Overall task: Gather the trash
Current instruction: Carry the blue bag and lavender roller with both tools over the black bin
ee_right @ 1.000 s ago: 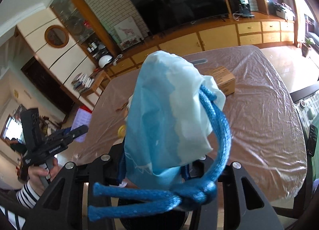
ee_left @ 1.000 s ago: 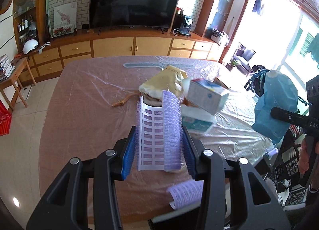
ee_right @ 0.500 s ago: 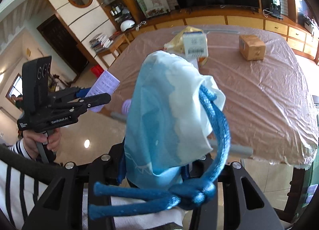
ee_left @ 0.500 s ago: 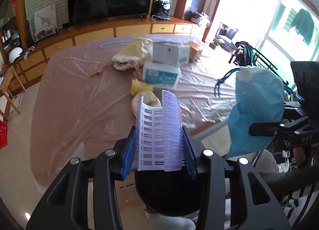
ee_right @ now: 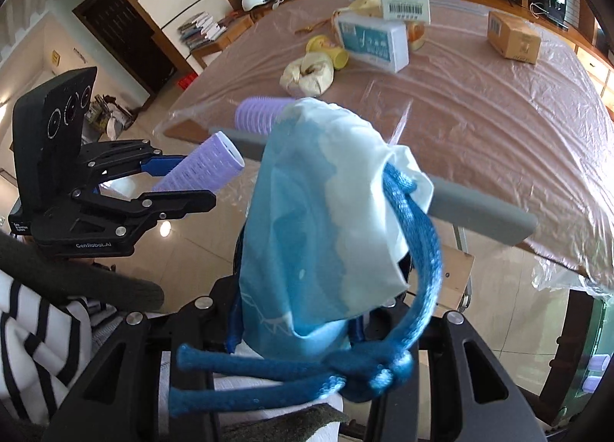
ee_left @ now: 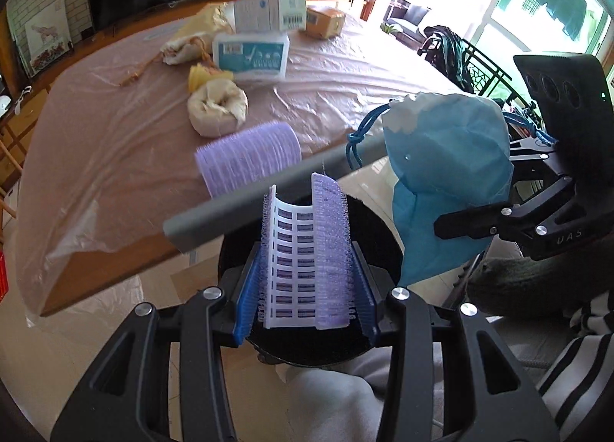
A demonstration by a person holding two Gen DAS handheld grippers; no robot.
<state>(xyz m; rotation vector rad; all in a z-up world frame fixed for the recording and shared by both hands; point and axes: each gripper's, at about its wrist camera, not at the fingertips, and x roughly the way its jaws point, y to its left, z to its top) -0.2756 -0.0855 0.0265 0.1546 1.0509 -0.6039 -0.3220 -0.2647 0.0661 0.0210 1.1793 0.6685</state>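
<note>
My left gripper (ee_left: 305, 300) is shut on a purple hair roller (ee_left: 307, 258) and holds it over a black round bin (ee_left: 380, 235) beside the table's front edge. It also shows in the right wrist view (ee_right: 192, 183), with the roller (ee_right: 199, 165) between its jaws. My right gripper (ee_right: 295, 323) is shut on a blue drawstring pouch (ee_right: 307, 219) with a blue cord (ee_right: 406, 288). In the left wrist view the pouch (ee_left: 445, 173) hangs just right of the bin. A second purple roller (ee_left: 249, 158) lies on the table near the edge.
The table (ee_left: 96, 116) has a pink cloth under clear plastic. On it are a cream cloth ring (ee_left: 217, 106), a yellow cup (ee_left: 199, 75), white and teal boxes (ee_left: 251, 54), a cream bag (ee_left: 192, 35) and a cardboard box (ee_left: 324, 22). A grey bar (ee_left: 249, 200) runs along the front edge.
Both grippers have pulled back from over the table to the bin at its front edge and tilted downward. Each keeps its hold, and they are closer together.
</note>
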